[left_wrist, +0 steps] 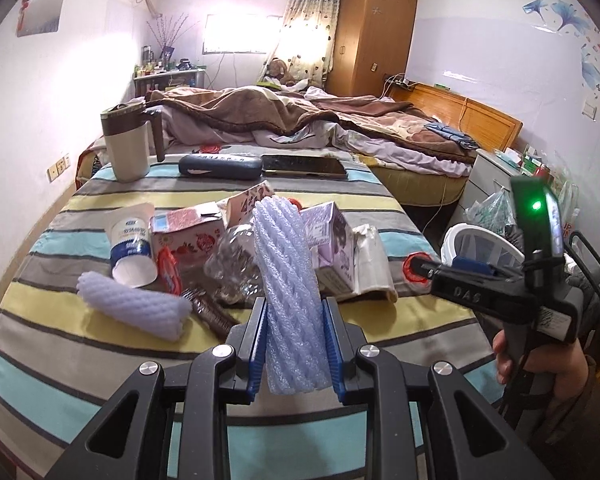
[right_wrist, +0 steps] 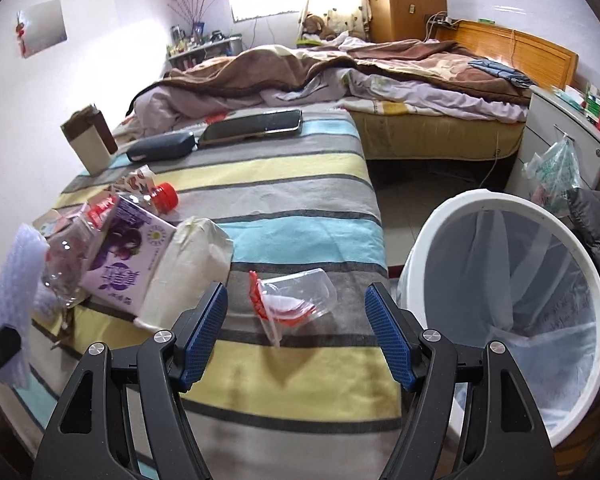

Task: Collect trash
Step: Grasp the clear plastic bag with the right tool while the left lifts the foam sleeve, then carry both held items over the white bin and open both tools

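The left gripper (left_wrist: 296,344) is clamped on a pale blue ribbed foam-net sleeve (left_wrist: 288,280), which stands upright between the blue pads (left_wrist: 259,350) and rises well above the fingertips. Just beyond it on the striped cloth-covered table (left_wrist: 80,216) lies the trash heap: a crushed clear plastic bottle (left_wrist: 232,260) touching the sleeve's far side, a purple drink carton (left_wrist: 332,240) to its right, a cream crumpled paper bag (left_wrist: 372,260) beside that, a red-printed carton (left_wrist: 188,232) and a white-and-blue paper cup (left_wrist: 132,244) lying on its side to the left. A second pale blue foam-net sleeve (left_wrist: 132,304) lies nearer, left of the gripper, with a dark brown wrapper (left_wrist: 210,312) between it and the fingers. Bare cloth lies in front of the gripper and to its right, as far as the table's right edge.

The right gripper (right_wrist: 296,328) hangs with its jaws wide apart and nothing between the pads. Just ahead of its fingertips lies a clear plastic cup with red print (right_wrist: 296,296), tipped on its side, apart from both pads, near the table's right edge. Off that edge, just right of the right finger, stands a white round bin lined with a clear bag (right_wrist: 496,204), its mouth unobstructed. Left of the gripper the paper bag and purple carton crowd close; straight ahead the cloth is bare up to a black phone (right_wrist: 256,126) and a dark blue case (right_wrist: 160,150) at the far edge.
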### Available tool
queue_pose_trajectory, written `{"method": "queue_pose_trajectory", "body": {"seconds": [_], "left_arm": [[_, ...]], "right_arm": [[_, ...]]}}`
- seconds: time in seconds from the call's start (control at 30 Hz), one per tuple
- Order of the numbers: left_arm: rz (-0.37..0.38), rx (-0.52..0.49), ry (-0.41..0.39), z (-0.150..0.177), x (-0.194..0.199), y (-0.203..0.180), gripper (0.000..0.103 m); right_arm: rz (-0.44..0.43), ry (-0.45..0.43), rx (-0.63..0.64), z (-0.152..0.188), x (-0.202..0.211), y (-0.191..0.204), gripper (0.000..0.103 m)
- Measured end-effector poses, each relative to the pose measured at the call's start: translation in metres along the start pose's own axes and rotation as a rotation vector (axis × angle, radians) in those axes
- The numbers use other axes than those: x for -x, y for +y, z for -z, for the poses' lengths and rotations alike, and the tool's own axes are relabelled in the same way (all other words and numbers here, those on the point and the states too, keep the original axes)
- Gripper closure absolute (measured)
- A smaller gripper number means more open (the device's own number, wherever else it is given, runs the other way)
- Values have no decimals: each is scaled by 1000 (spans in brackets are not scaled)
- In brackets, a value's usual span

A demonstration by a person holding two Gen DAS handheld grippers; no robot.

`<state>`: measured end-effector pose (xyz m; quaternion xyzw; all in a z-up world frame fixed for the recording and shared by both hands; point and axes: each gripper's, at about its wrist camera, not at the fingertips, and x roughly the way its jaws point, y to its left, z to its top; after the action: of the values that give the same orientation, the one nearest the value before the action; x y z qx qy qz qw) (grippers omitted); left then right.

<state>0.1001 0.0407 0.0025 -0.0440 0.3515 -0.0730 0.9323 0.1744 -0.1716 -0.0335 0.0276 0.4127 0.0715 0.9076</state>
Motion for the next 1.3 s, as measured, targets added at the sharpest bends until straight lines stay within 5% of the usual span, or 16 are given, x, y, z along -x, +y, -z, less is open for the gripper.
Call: {"method": "queue_pose_trajectory", "body": {"seconds": [0.2,0.7,1.3], "left_arm": [[9,-14,5,-6,-8,-7,76],[22,-94,-24,-16,-9,-39,76],[165,-224,-63,-36,-13,-126,76]], "right_arm": [[1,13,21,0,-1,-2,54],[-46,-98,-8,-3,36,-6,56],[77,-237,-122,-4,88,-64,56]]}}
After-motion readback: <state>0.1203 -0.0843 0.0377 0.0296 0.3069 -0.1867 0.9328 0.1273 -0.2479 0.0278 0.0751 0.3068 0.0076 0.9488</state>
